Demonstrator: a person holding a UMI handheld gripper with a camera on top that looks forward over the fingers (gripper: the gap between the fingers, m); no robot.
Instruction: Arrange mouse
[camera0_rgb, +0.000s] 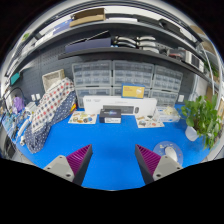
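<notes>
Left of the white box (118, 104): patterned cloth (50, 105). Blue bench (110, 150) ahead of my gripper (113, 162), fingers spread, holding nothing. Right: potted plant (203, 118). I can't pick out the mouse; I'd expect it light, smooth, gripped across its sides.

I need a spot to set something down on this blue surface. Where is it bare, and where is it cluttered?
The open gripper hovers over bare blue surface, free from the fingers out to the white box. Small items crowd the strip along that box. The plant borders one side, the patterned cloth the other.
</notes>
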